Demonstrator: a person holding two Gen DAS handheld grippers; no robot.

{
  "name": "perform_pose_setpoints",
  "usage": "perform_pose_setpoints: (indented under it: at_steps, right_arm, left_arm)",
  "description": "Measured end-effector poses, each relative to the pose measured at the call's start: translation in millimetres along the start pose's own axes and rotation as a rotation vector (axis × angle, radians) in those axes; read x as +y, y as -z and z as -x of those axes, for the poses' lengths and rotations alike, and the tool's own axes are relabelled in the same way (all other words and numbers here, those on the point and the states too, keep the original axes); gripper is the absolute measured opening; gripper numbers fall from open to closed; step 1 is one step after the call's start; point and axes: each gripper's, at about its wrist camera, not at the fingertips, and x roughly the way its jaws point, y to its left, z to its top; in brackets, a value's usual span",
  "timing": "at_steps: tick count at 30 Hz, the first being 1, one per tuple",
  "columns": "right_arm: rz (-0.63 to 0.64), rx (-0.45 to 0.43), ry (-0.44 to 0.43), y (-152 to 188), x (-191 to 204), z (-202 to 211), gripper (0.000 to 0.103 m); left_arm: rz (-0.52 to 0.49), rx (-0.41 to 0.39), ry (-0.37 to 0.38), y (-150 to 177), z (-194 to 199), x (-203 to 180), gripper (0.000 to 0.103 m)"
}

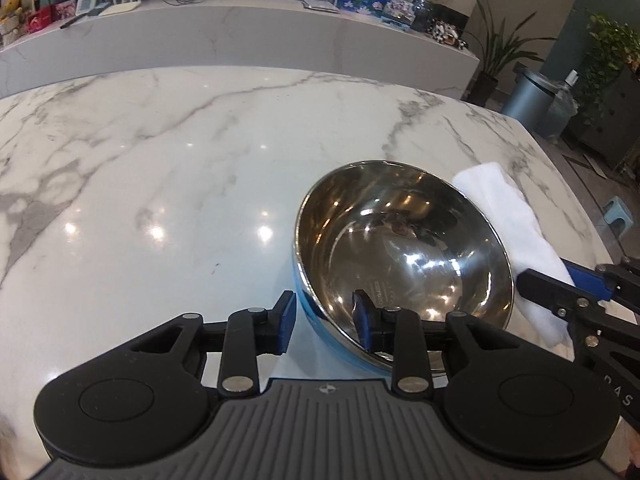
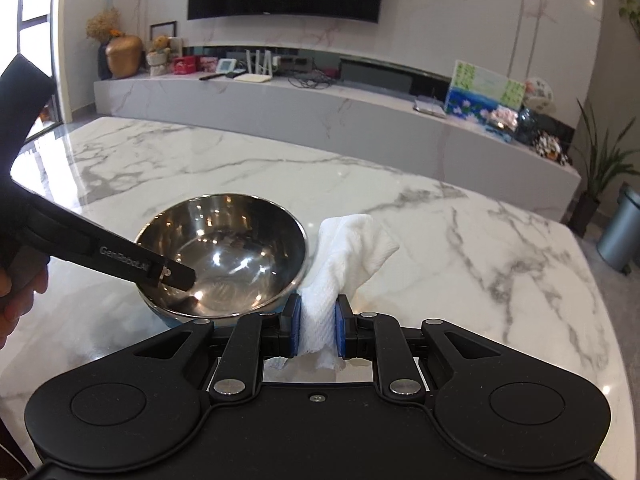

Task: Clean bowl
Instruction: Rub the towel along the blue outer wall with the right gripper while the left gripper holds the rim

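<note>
In the left wrist view, the left gripper (image 1: pixel 326 322) straddles the near rim of the steel bowl (image 1: pixel 404 248), one pad outside the blue wall and the other inside. Whether the pads actually press the rim cannot be told, but the placement looks meant to pin the bowl against the table (image 1: pixel 160 160) so it cannot slide under wiping. Off to this gripper's right, the white paper towel (image 1: pixel 504 208) lies just beside the bowl, with the right gripper (image 1: pixel 528 280) coming in at its near end. In the right wrist view, the right gripper's jaws stand clamped on the bunched paper towel, whose loose end rises ahead of the pads, free to serve as a wiping wad. The bowl sits ahead and to the left, the towel touching its outer wall, so the wipe appears not yet begun.
</note>
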Motion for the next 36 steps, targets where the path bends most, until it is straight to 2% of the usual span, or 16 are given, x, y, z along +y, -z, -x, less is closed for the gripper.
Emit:
perform_pose_setpoints:
  at_steps: [12, 22, 28, 36]
  right_arm:
    - [0.022, 0.054, -0.027, 4.2, 2.5, -13.1, 0.015]
    - [0.056, 0.146, -0.072, 13.9, 13.9, -26.3, 0.015]
    - [0.046, 0.155, -0.07, 12.9, 13.7, -26.1, 0.015]
    - [0.023, 0.09, -0.031, 4.9, 0.6, -11.7, 0.015]
  left_arm:
    - [-0.072, -0.006, -0.061, 0.8, -2.3, -9.8, 0.021]
    - [-0.084, -0.007, -0.059, 0.3, -3.6, -10.4, 0.021]
    - [-0.094, -0.009, -0.054, 0.2, -4.1, -9.9, 0.021]
    - [-0.121, -0.006, -0.047, -0.4, -5.1, -11.3, 0.021]
